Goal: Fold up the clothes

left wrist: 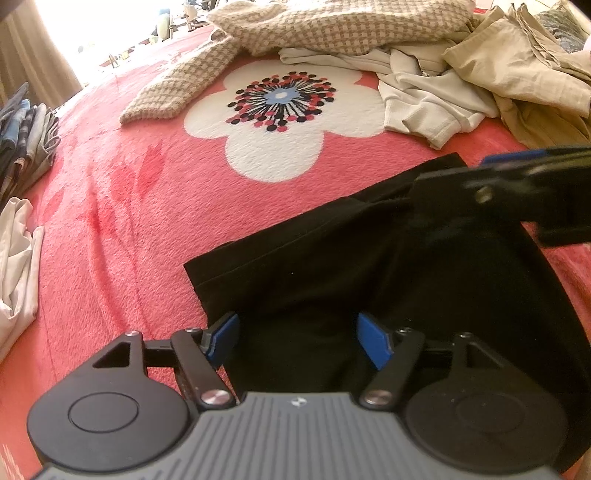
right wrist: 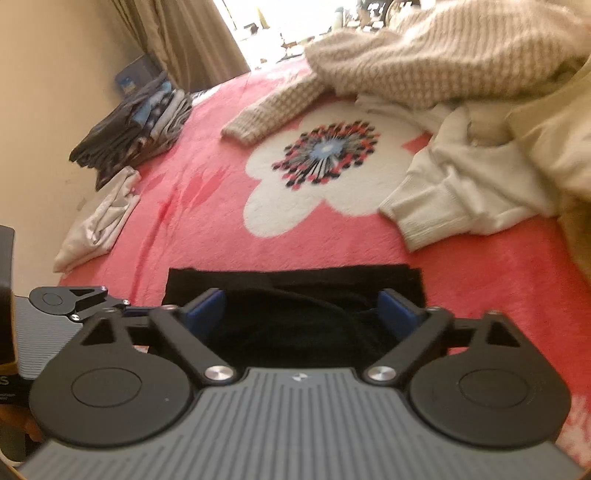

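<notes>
A black garment (left wrist: 314, 258) lies flat on the pink bedspread (left wrist: 110, 221), its hemmed edge running up to the right. My left gripper (left wrist: 299, 339) is open low over its near part, with black cloth showing between the blue pads (left wrist: 373, 341). The black frame of the right tool (left wrist: 535, 192) hangs blurred over the garment's far right side. In the right wrist view the same black garment (right wrist: 295, 280) spreads under my right gripper (right wrist: 303, 308), which is open wide with nothing pinched. The left tool's body (right wrist: 70, 302) shows at the left edge.
A beige houndstooth sweater (left wrist: 314, 29) lies at the back of the bed, with a crumpled white top (left wrist: 424, 99) and tan trousers (left wrist: 517, 74) at the back right. A stack of folded clothes (right wrist: 136, 133) and a white crumpled cloth (right wrist: 99, 221) sit by the left wall. A white flower print (left wrist: 280, 129) marks the bed's middle.
</notes>
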### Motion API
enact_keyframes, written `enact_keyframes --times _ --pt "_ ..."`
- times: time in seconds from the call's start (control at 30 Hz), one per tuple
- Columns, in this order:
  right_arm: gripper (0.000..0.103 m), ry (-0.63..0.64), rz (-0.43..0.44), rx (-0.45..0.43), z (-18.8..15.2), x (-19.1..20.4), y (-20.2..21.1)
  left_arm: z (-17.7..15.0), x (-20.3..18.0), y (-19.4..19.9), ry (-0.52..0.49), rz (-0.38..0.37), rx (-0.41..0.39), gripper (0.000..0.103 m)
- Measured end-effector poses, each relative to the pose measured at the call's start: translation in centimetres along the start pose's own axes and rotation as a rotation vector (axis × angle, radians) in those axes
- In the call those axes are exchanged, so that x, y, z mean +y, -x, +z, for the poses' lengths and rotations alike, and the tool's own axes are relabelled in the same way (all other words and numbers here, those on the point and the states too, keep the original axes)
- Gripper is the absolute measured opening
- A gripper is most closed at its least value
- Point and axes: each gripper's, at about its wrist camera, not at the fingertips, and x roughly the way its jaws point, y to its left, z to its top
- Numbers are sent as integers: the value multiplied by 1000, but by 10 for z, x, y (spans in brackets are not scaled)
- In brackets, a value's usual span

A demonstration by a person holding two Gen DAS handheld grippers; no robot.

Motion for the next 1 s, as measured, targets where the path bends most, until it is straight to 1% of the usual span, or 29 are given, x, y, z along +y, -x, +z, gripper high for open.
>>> enact_keyframes --times 0.13,0.23,0.33,0.37,0.43,0.5,0.57,0.6,0.67,0.8,0.83,0.93,0.97,1.0 --pt "102 -33 -36 -56 0 0 17 0 1 0 3 0 -1 73" --pt "102 -58 -67 -97 0 1 30 -1 1 0 6 0 -2 74" --pt "102 -79 -150 -131 -2 0 38 -1 2 0 9 1 -2 75" --pt "102 -82 -167 -136 -3 0 39 -1 2 0 10 1 -2 75" --pt "102 -93 -205 -118 -4 -1 40 -1 2 1 14 3 -1 76" --pt "102 -99 -215 -95 -4 -3 39 -1 2 0 16 5 -1 77" --pt "102 -101 -223 -101 -6 -4 41 -1 2 0 16 8 -2 77" --pt "102 -95 -243 -127 -8 -1 45 -1 2 0 16 11 -2 78" --pt "102 -55 -291 -171 -10 5 51 -1 2 0 18 16 -2 79" --pt "102 154 -498 -214 -13 30 54 -1 3 0 28 16 -1 80" --pt "102 190 -521 -211 -12 33 53 -1 4 0 33 16 -2 80" --pt "102 246 -488 -185 -8 35 56 -2 5 3 48 13 -10 80" --pt "102 239 -428 -195 -8 33 59 -3 7 4 53 9 -14 80" --pt "102 217 -391 -210 -9 30 63 -4 8 6 57 2 -17 80"
